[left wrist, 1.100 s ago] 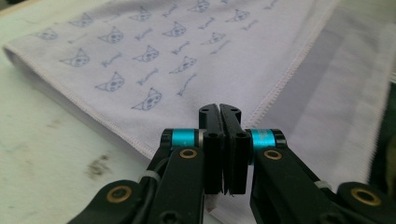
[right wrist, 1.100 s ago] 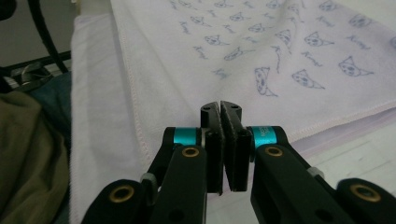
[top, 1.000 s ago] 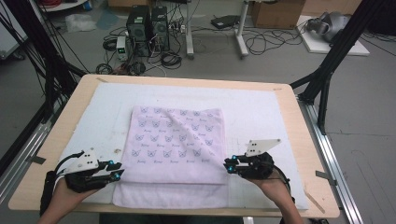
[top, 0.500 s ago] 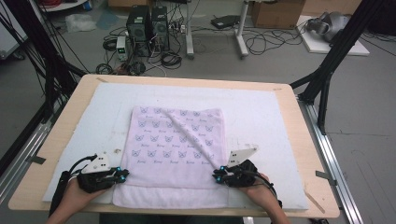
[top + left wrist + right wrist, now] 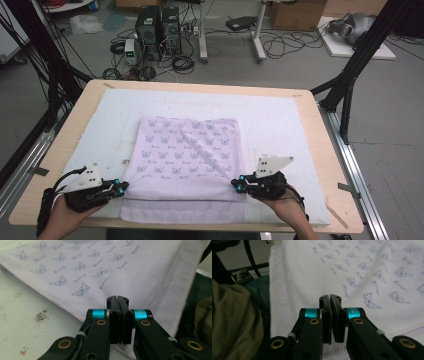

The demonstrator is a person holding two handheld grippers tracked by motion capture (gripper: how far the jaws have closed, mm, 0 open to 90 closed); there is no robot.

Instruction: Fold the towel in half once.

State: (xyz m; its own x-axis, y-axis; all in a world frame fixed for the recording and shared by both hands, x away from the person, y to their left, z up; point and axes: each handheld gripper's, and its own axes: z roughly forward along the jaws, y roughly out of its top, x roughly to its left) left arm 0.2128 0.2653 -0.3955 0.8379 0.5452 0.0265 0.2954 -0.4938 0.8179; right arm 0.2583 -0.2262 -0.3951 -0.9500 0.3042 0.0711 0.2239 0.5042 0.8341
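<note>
A lilac towel [image 5: 185, 150] printed with small cat faces lies folded on the white mat [image 5: 280, 120], its lower layer sticking out at the near edge. My left gripper [image 5: 122, 187] pinches the near-left corner of the upper layer. In the left gripper view the jaws [image 5: 117, 298] are pressed together with the towel's [image 5: 100, 265] hem running under them. My right gripper [image 5: 235, 186] has just closed on the near-right corner. In the right gripper view cloth sits between its tips [image 5: 329, 296], and the towel [image 5: 362, 265] spreads beyond. The held edge looks slightly raised and taut.
The mat covers most of a wooden table [image 5: 327, 150]. Bare mat lies left, right and behind the towel. Beyond the far edge are computer towers [image 5: 155, 25] and cables on the floor. Black frame posts [image 5: 350, 70] flank the table. Olive clothing [image 5: 234, 322] shows near the front edge.
Both grippers came in to the towel's near corners and their jaws closed on the upper layer. The towel's near edge now sits a little higher and tighter.
</note>
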